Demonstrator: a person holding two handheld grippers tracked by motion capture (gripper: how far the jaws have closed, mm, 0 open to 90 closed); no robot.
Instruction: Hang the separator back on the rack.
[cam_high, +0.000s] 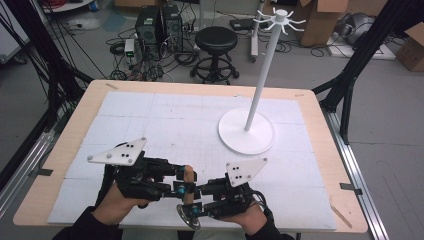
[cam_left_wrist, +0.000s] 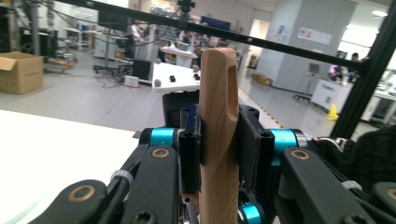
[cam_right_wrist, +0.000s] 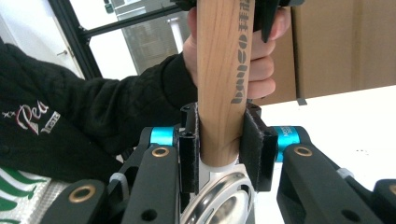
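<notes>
Grippers (cam_high: 187, 191) (cam_high: 200, 199) meet near the table (cam_high: 320, 150) edge, both clamping a wooden-handled tool (cam_high: 188, 200)

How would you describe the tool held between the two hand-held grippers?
On the white-covered table, look at the near edge, in front of the white stand. The wooden-handled tool spans both hand-held grippers: pale wood handle with dark lettering, round shiny metal head at the end.

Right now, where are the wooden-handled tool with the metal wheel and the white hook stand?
Wooden-handled tool with metal wheel (cam_right_wrist: 223, 70): right gripper view, handle middle.
White hook stand (cam_high: 257, 145): high view, round base.
</notes>
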